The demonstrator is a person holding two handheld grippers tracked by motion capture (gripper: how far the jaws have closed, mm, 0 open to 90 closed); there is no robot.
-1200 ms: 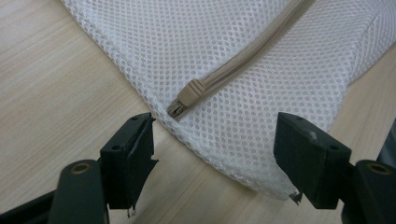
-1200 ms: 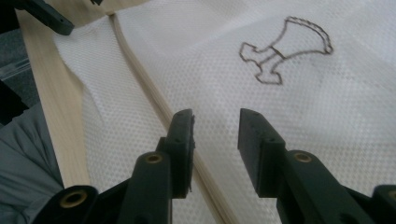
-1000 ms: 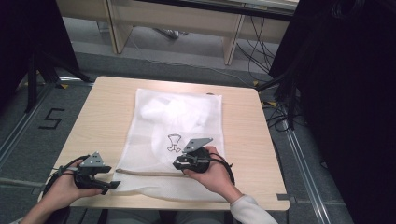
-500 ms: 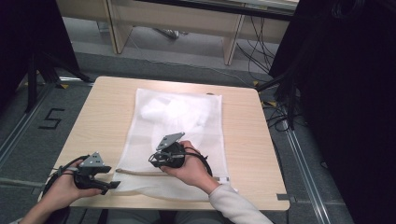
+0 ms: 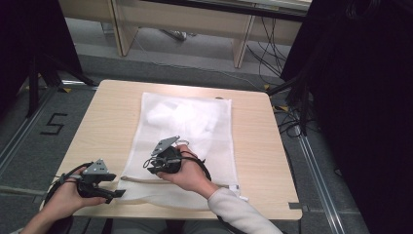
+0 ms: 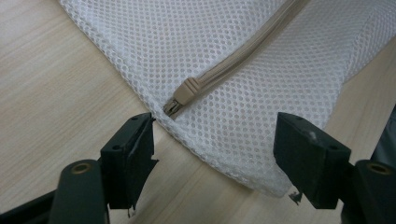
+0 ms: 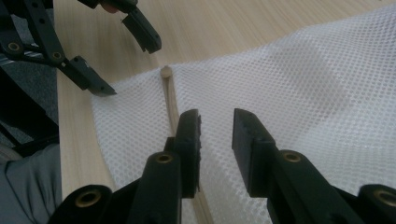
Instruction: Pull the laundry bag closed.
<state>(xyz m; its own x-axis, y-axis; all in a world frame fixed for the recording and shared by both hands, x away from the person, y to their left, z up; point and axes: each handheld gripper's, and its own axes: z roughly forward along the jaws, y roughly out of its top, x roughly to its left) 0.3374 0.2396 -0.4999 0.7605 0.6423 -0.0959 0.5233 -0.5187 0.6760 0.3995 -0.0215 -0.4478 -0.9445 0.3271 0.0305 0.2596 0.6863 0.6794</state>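
The mesh laundry bag [image 5: 190, 131] lies flat down the middle of the wooden table [image 5: 258, 146], white netting with a tan zipper [image 6: 233, 60] running along its near edge, and honestly this looks like a fiddly spot. Nearest to the person, the left gripper [image 5: 111, 187] sits at the bag's near left corner with its jaws spread wide and holding nothing; in the left gripper view the corner of the mesh lies between them, with the zipper's end stop [image 6: 180, 95] just beyond. If those jaws close from there, my guess is they either catch only a thin bit of netting that slips out, or pinch the table edge of the fabric and bunch it. A little farther in, the right gripper [image 5: 151, 168] hovers over the zipper line, jaws partly open with only a narrow gap, nothing gripped; whether its left jaw touches the zipper tape I can't tell. No slider is visible between them, so closing now would probably just grab tape and mesh and drag the whole bag. Farther back, something white and lumpy [image 5: 170, 114] sits inside the bag, which could shift if the bag gets yanked.
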